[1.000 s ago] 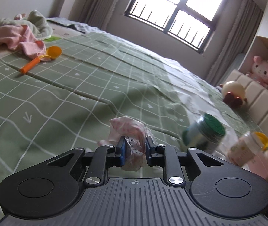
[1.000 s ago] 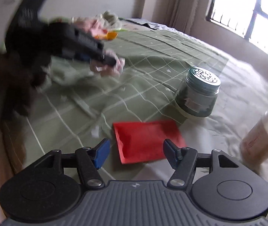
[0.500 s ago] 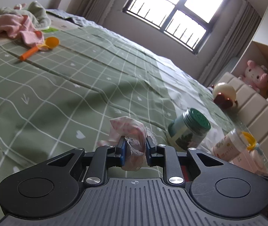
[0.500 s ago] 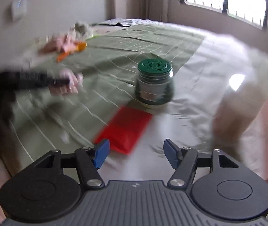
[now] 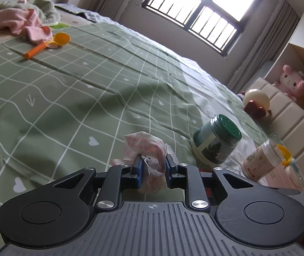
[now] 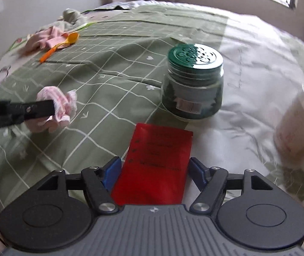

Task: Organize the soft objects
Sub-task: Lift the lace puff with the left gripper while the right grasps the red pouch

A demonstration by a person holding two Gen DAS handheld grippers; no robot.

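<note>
the left gripper [image 5: 152, 166] is clamped on a small pink cloth [image 5: 149, 149], held just above the green bedspread [image 5: 66, 98]. the right gripper [image 6: 153, 170] has just been opening; its jaws stand apart with the red packet [image 6: 156, 164] between them, the pads not pressing it. taking the green-lidded jar [image 6: 192, 83] as landmark: the packet lies just before it, the held cloth to its left in the right wrist view. far beyond it, the pink towel pile [image 5: 17, 22] and orange spoon [image 5: 49, 44] are seen. the cloth is best kept firmly pinched and carried towards that pile, probably, well clear of the jar.
</note>
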